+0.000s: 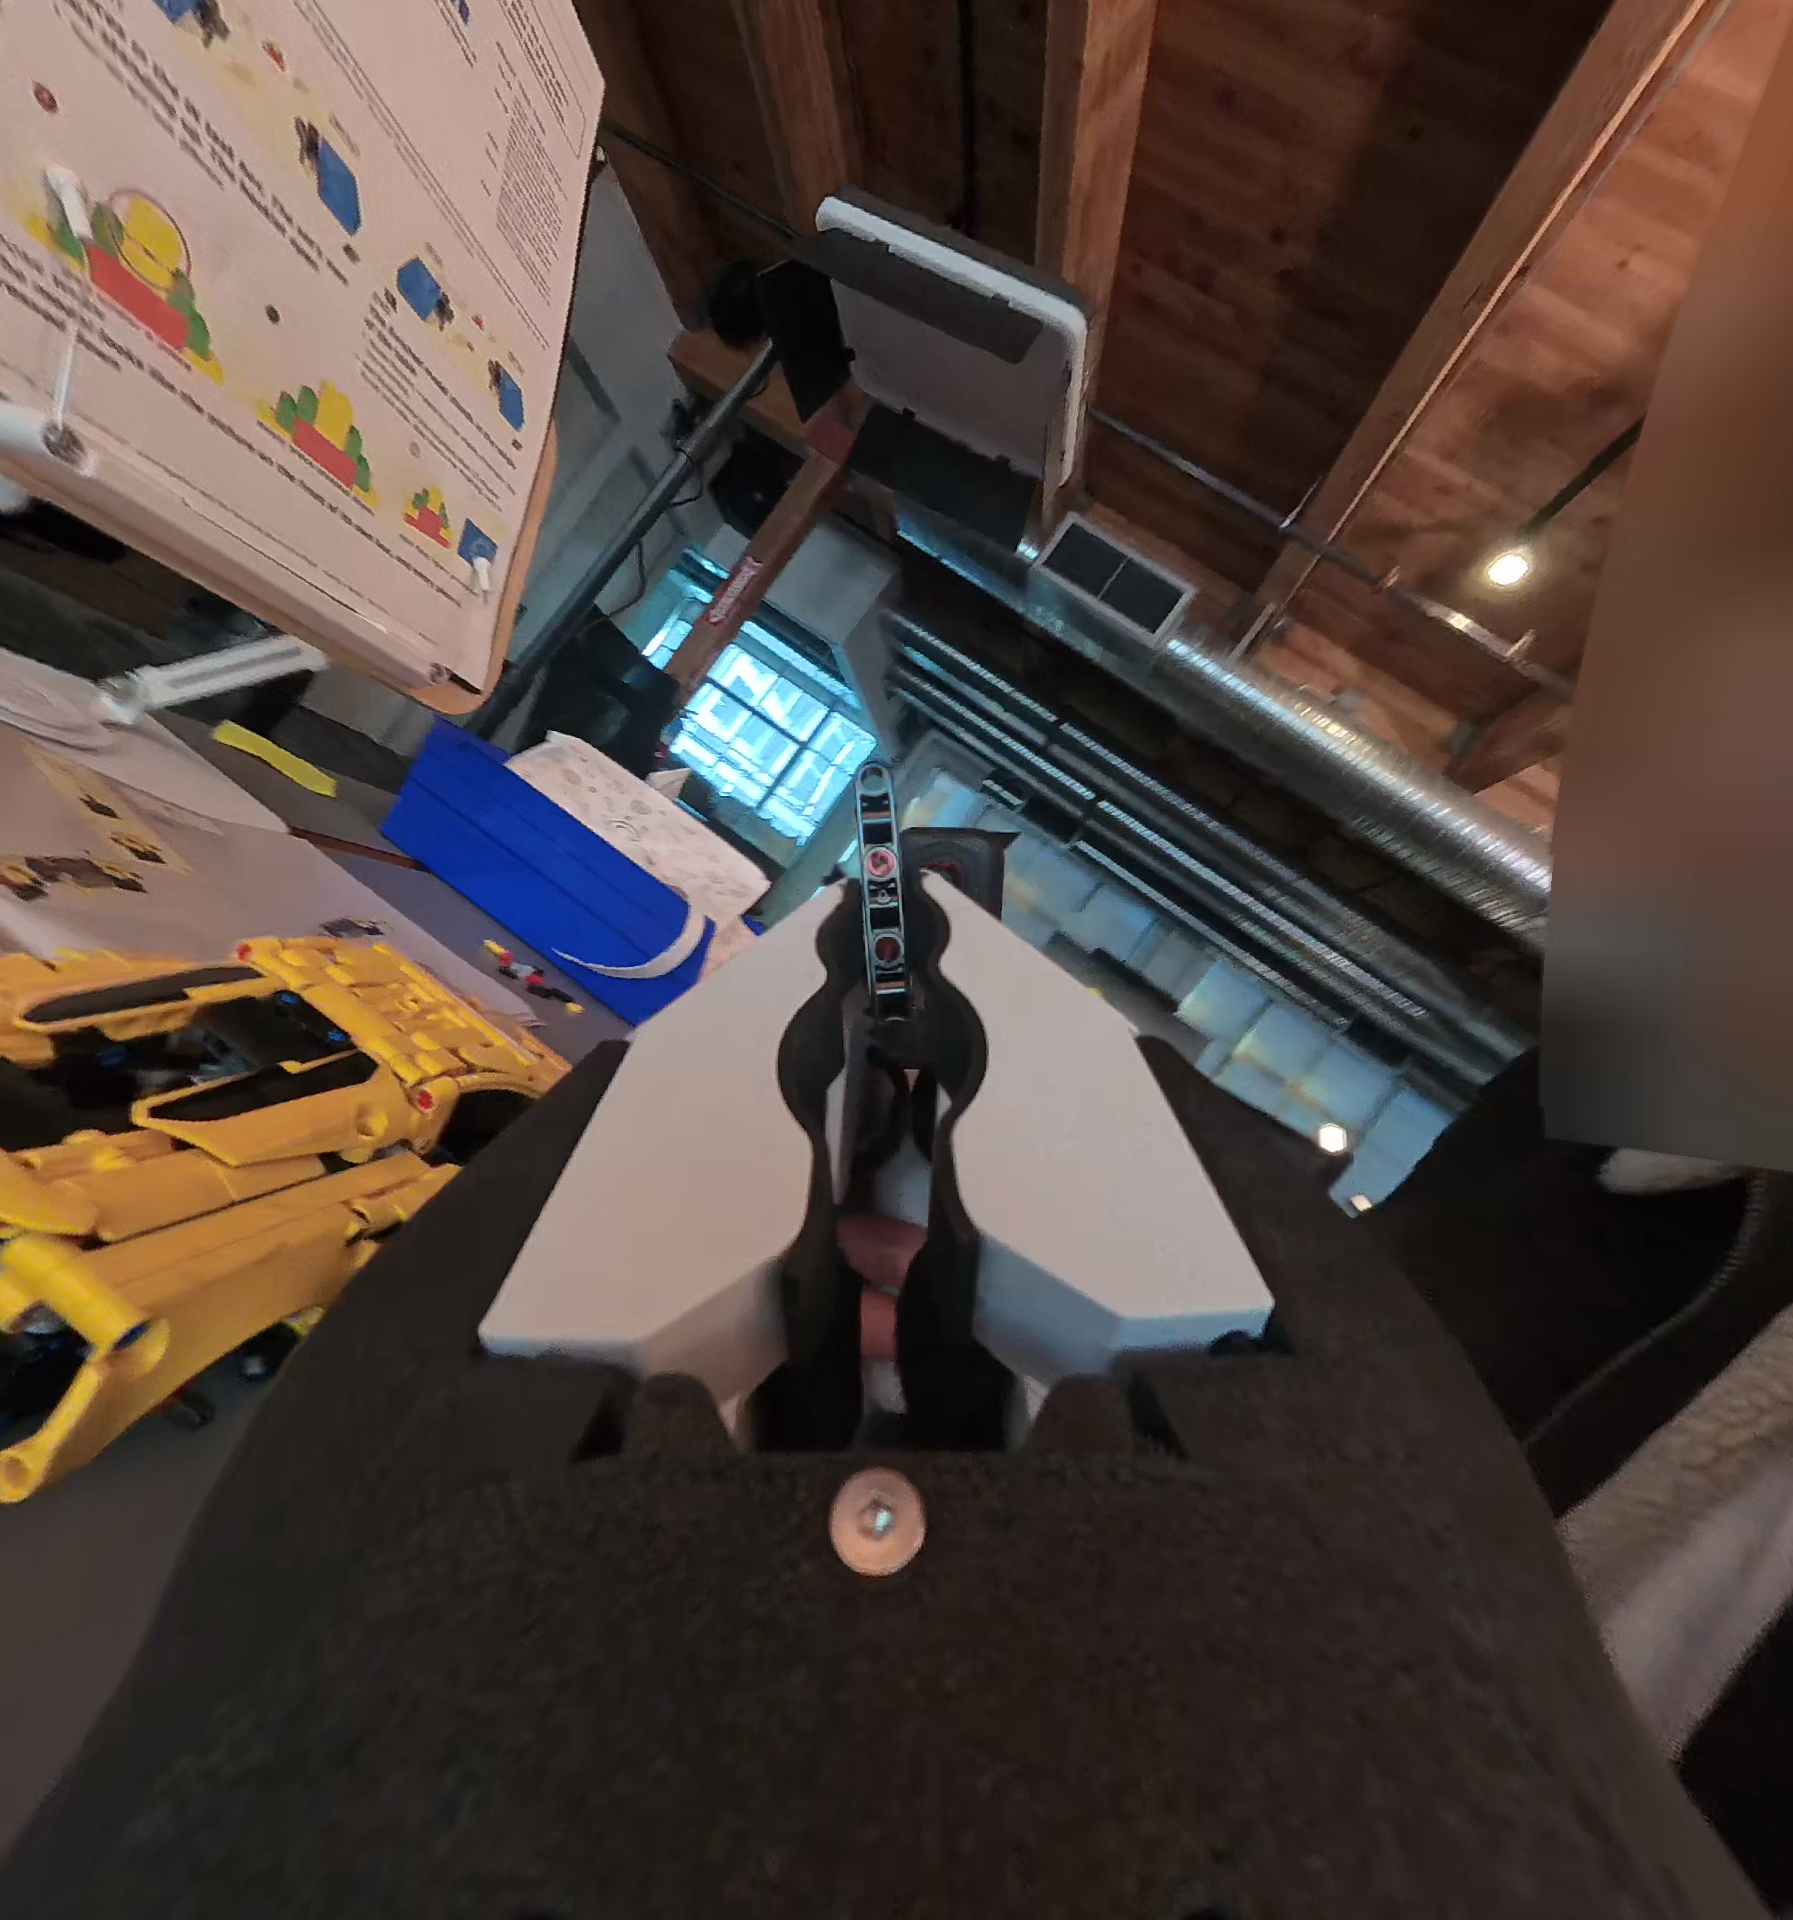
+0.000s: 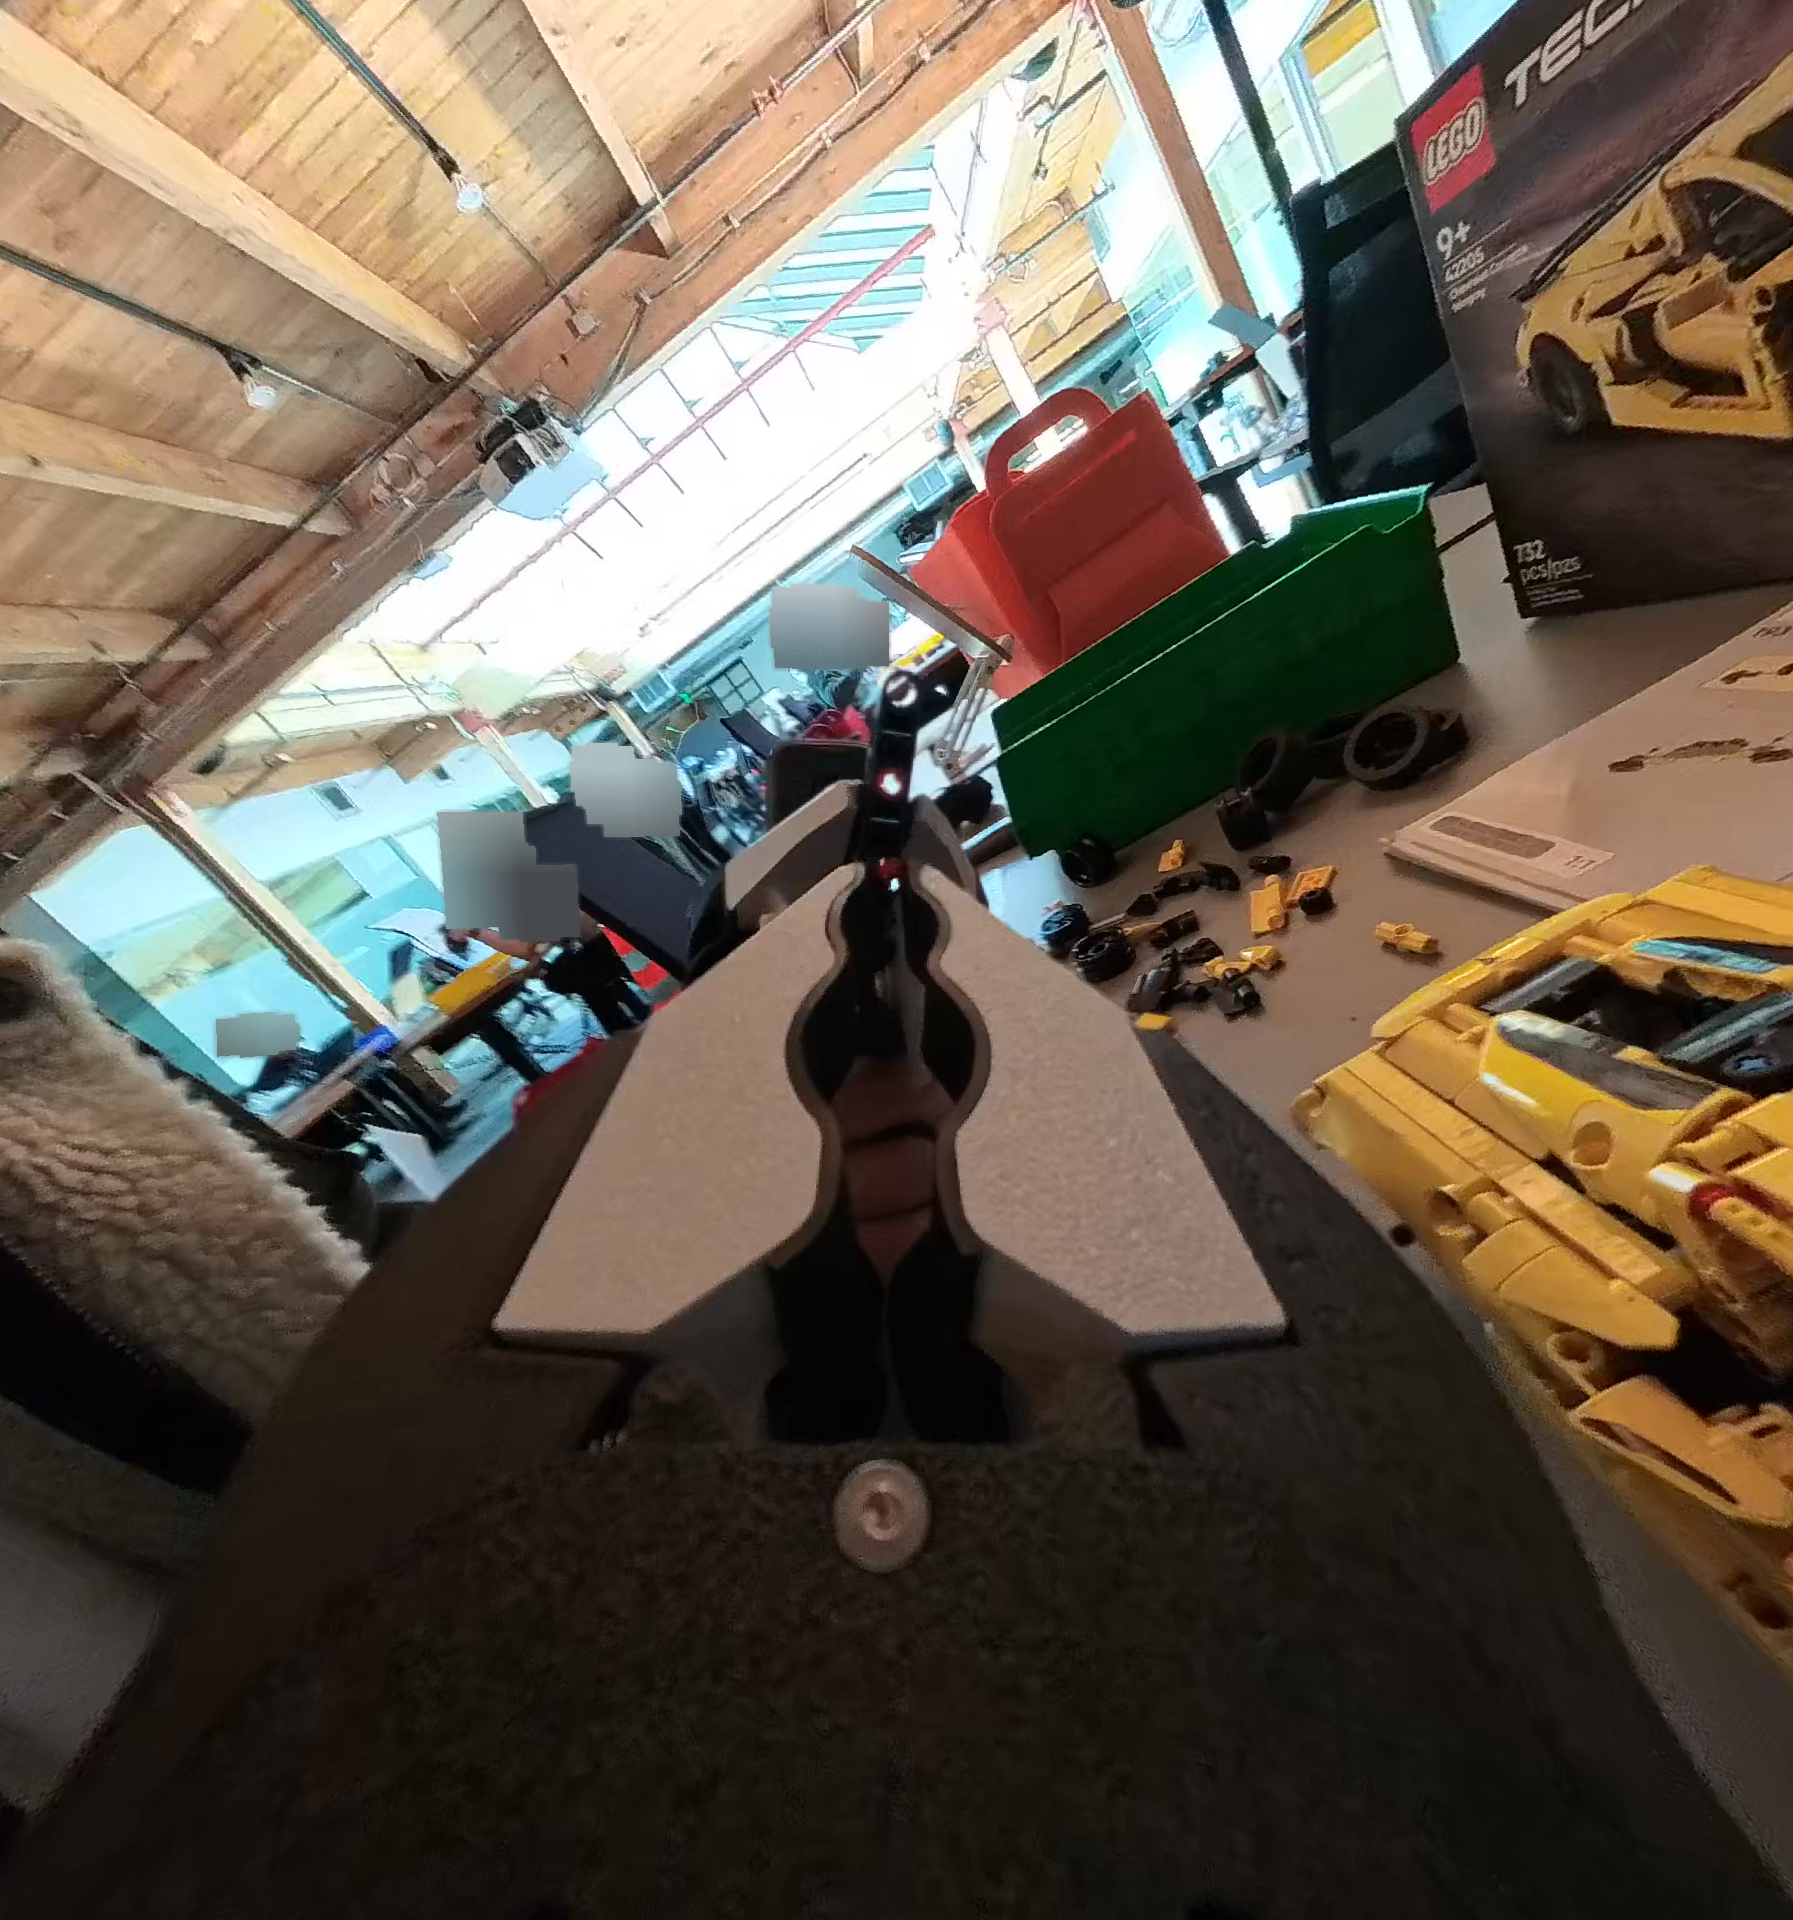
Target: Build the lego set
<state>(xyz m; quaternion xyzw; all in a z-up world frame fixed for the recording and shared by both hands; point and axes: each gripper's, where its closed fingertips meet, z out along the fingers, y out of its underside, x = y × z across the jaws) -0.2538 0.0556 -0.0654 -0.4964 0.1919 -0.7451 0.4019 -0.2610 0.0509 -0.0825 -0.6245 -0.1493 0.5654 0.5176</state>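
My left gripper (image 1: pixel 887 894) is shut on a thin black lego beam (image 1: pixel 879 831) with red pins, held up in the air and pointing at the ceiling. My right gripper (image 2: pixel 887 883) is shut on a black beam (image 2: pixel 892 748) with red pins too, its top end bent to the right. In each view part of the other gripper shows right behind the beam, so the two meet tip to tip. The yellow lego car (image 1: pixel 196 1091) lies on the table at the left, and at the right in the right wrist view (image 2: pixel 1598 1143).
Loose black and yellow parts (image 2: pixel 1204 925) and black tyres (image 2: pixel 1391 743) lie by a green bin (image 2: pixel 1235 675). A red bag (image 2: pixel 1079 520), the set's box (image 2: pixel 1650 312) and an open booklet (image 2: pixel 1598 790) stand behind. A blue bin (image 1: pixel 539 862) and an instruction board (image 1: pixel 248 312) are at the left. Both grippers' tips are close together, under 4 cm apart.
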